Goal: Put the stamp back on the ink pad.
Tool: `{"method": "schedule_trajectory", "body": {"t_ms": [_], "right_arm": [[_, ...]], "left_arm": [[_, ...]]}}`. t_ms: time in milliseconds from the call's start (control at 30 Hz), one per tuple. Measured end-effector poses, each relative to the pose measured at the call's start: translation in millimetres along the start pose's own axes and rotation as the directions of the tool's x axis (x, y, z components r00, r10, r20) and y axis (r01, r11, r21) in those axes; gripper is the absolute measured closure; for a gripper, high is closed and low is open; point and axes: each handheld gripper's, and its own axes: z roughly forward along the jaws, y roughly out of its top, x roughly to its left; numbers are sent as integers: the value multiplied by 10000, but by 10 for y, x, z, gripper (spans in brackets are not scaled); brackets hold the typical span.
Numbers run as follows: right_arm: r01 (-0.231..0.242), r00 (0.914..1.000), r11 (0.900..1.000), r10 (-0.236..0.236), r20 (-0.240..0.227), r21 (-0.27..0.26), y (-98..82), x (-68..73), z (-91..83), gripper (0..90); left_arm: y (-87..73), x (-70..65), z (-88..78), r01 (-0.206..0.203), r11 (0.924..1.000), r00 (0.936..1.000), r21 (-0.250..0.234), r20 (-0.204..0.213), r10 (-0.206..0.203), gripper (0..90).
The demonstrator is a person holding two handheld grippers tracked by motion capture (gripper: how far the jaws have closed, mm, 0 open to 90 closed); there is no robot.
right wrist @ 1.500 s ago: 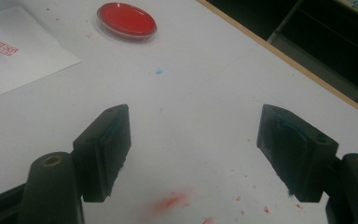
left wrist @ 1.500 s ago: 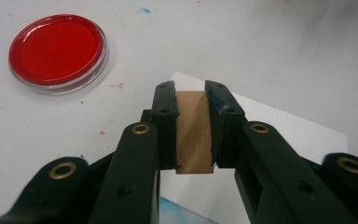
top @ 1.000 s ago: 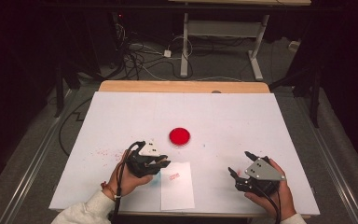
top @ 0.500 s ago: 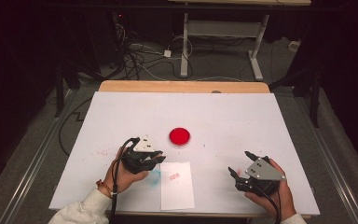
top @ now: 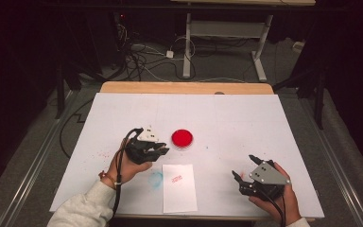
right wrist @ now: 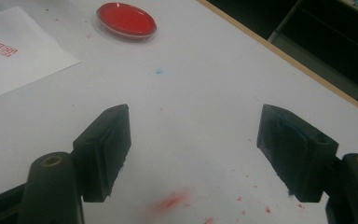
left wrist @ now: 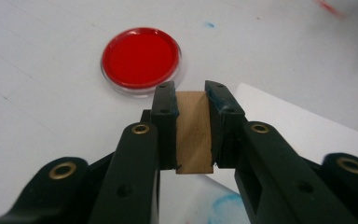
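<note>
The left gripper [top: 163,150] is clamping a small, flat-sided block of pale brown wood [left wrist: 194,132], its jaws pressing on the block's two sides; the block is standing upright between the pads, its grain running lengthwise, and the gripper view is showing nothing of its underside. The gripper is hovering over the white table covering [top: 227,113], with the round red ink pad in its clear shallow dish [top: 182,138] just beside it at about two o'clock. At about five o'clock from it, a white rectangular sheet of paper [top: 179,189] is lying flat, bearing a small red rectangular stamp mark [top: 175,178], and a faint blue smudge [top: 155,178] is showing just left of the sheet. Well apart, at four o'clock, the right gripper [top: 244,166] is resting low over the covering with its jaws standing wide apart, holding nothing, red ink specks [right wrist: 175,201] lying between them.
</note>
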Motion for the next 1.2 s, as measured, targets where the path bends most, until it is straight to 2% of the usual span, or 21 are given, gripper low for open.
{"method": "schedule_trajectory", "body": {"t_ms": [133,333,433,500,700,867,1200], "right_arm": [[47,10000,10000,-46,-27,48,3,10,14,261],[16,10000,10000,-16,-71,67,-3,1,27,261],[42,10000,10000,-42,-88,70,-3,3,27,261],[46,9999,10000,-45,-91,75,-4,2,27,261],[86,9999,9999,-85,-100,87,-4,2,31,261],[87,9999,9999,-86,-92,128,-9,-1,40,262],[112,9998,9997,-109,-139,198,-16,4,49,263]], "left_arm": [[165,39,111,-243,9995,9997,201,-15,244,737],[330,123,291,-189,9995,9998,247,77,187,737],[389,171,380,-112,9992,9998,379,171,105,737],[419,196,448,-116,9985,9999,543,86,112,737],[462,266,614,76,9975,9999,707,106,-84,737],[495,291,760,134,9945,9999,1036,44,-139,737],[482,356,951,408,9892,9992,1408,-36,-407,735]]}}
